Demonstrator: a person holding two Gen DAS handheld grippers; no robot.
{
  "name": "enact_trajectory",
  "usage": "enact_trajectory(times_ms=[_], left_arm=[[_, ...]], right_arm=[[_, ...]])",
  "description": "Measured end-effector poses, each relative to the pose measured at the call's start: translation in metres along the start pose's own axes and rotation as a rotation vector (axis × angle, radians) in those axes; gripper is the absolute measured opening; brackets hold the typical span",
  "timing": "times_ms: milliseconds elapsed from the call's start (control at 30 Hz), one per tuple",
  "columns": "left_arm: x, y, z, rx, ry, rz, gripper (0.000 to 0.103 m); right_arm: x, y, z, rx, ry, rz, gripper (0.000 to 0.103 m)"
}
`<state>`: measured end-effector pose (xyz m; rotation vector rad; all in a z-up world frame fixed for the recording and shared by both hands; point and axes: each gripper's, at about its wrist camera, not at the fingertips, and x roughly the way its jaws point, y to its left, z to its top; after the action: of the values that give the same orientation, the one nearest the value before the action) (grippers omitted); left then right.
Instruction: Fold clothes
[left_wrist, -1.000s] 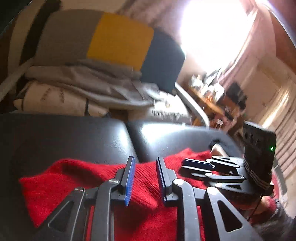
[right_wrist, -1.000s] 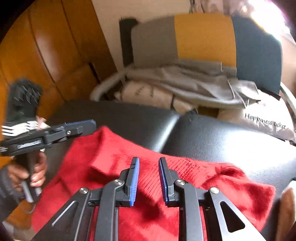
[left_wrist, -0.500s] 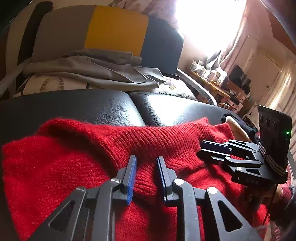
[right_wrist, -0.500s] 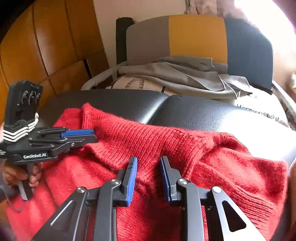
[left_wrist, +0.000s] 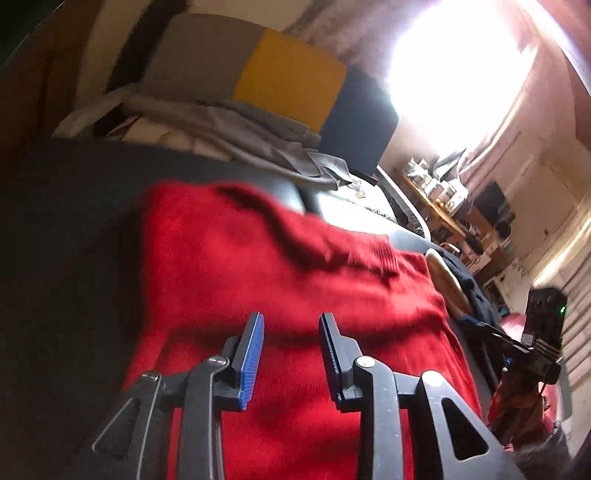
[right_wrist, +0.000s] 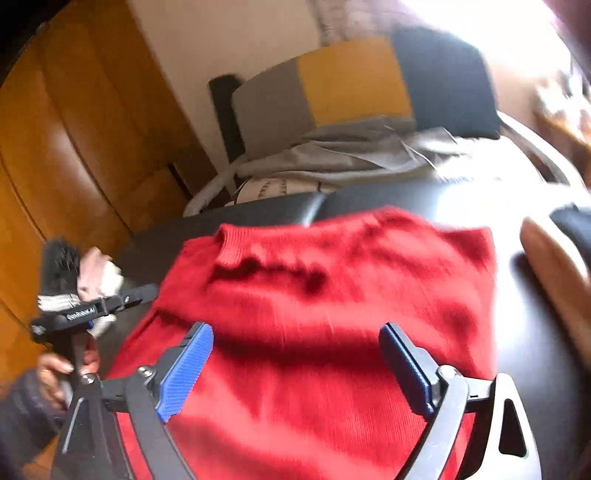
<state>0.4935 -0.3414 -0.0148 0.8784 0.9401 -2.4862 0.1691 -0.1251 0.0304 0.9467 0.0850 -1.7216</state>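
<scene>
Left wrist view
Sweater: we see the red sweater (left_wrist: 295, 295) lying folded on the black leather seat (left_wrist: 55, 221); its ribbed edge sits at the far right, and its long axis runs from near us towards the far side, leaning a little left at the far end.
Left tongs: our left gripper (left_wrist: 291, 354) hovers over the near part of the sweater; its jaws have just been opening and stand released, with red knit showing behind the gap and nothing pinched between the blue pads (left_wrist: 251, 358).
Right tongs: our right gripper (left_wrist: 491, 332) shows at the right edge, beside the sweater's right border; from here we cannot tell how its jaws stand.
Far side: a grey, yellow and dark cushion (left_wrist: 288, 81) stands behind grey clothes (left_wrist: 258, 140).

Right wrist view
Sweater: the ribbed band (right_wrist: 236, 243) lies at the far left corner; the folded top layer ends in an edge running left to right just beyond the fingers; the picture is blurred.
Right tongs: our right gripper (right_wrist: 295, 369) has just been opening and is spread wide, released; the sweater lies below the fingers, untouched by the pads (right_wrist: 184, 373).
Left tongs: our left gripper (right_wrist: 144, 291) sits at the left, its tip just beside the sweater's left edge, held by a hand (right_wrist: 62, 369).
Surroundings: wooden panelling (right_wrist: 74, 129) rises at the far left.
</scene>
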Motion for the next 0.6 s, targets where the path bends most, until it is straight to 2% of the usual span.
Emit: enact_trajectory(times_ms=[67,200,267,433,533,600], left_arm=[[-0.023,0.015,-0.028,-0.031,0.016,0.022,0.032],[-0.057,0.043,-0.073,-0.117,0.047,0.062,0.032],[-0.071,0.053,-0.092,-0.147,0.057,0.078,0.033],[-0.086,0.057,-0.119,-0.154,0.069,0.033,0.033],[-0.09,0.05,-0.132,-0.118,0.098,-0.003,0.038],[-0.091,0.046,-0.141,-0.093,0.119,-0.028,0.039]], right_arm=[[-0.039,-0.02,-0.031,0.114,0.008,0.005,0.103],[-0.107,-0.06,-0.096,0.354,0.015,-0.028,0.103],[-0.129,-0.071,-0.123,0.438,0.003,-0.01,0.103],[-0.136,-0.075,-0.16,0.521,-0.001,0.135,0.103],[-0.116,-0.058,-0.161,0.495,0.074,0.26,0.103],[-0.106,-0.043,-0.159,0.434,0.1,0.285,0.103]])
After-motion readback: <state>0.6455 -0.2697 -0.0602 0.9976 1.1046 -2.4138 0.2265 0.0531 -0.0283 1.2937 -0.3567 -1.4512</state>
